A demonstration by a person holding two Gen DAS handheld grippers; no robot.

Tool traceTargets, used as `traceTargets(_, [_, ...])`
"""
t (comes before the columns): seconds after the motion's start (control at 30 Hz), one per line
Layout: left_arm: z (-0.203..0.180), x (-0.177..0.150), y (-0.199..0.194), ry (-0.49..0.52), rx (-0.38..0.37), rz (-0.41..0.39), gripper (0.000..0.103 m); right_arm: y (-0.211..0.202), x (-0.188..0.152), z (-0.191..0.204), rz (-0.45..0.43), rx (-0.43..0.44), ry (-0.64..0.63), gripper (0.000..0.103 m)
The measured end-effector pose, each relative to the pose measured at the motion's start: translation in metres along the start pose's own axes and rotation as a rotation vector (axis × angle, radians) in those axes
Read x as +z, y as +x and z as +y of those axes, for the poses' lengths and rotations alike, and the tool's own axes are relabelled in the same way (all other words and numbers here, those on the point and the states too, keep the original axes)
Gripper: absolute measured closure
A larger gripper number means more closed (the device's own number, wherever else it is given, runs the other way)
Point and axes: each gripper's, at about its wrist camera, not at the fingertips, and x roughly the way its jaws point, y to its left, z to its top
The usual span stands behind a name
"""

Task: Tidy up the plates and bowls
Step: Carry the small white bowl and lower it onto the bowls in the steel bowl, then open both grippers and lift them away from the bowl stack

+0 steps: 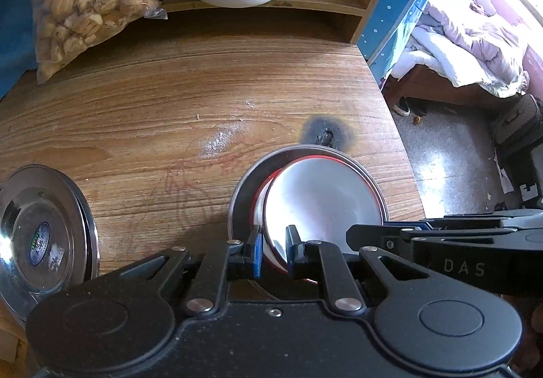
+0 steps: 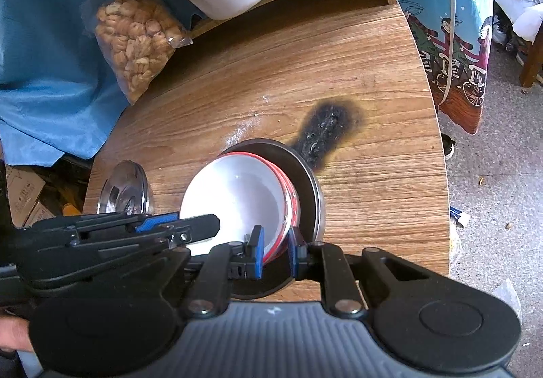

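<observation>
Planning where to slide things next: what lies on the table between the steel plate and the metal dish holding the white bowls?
Only bare wood with faint red scribbles between the steel plate and the metal dish, seen in the left wrist view.

Two wrist-mounted fisheye views over one wooden table [image 1: 142,113].

Left wrist camera: looks forward and down along its own fingers, close above the stacked bowls [image 1: 322,194]. Right wrist camera: same downward tilt, equally close, approaching from the opposite side. Both views share the bowls, the burn mark [image 2: 325,130] (dark scorch) and the steel plate [image 2: 124,189].
</observation>
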Motion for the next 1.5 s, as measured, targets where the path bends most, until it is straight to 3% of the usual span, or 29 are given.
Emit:
traceTargets(0.6, [-0.001,0.003,0.001,0.026,0.018,0.003,0.083,0.0,0.0,0.011,-0.005,-0.05,-0.044,0.083])
traceTargets(0.9, [0.003,0.004,-0.002,0.002,0.002,-0.009,0.081,0.001,-0.001,0.015,0.006,-0.063,-0.055,0.077])
traceTargets(1.2, [0.021,0.006,-0.018,-0.075,0.021,-0.065,0.051,-0.012,-0.001,0.019,-0.055,-0.097,-0.079,0.07])
traceTargets(1.33, [0.032,0.006,-0.021,-0.12,0.031,-0.082,0.04,-0.018,0.003,0.018,-0.085,-0.123,-0.093,0.052])
traceTargets(1.5, [0.042,0.004,-0.022,-0.164,0.055,-0.091,0.025,-0.021,0.007,0.014,-0.102,-0.136,-0.086,0.037])
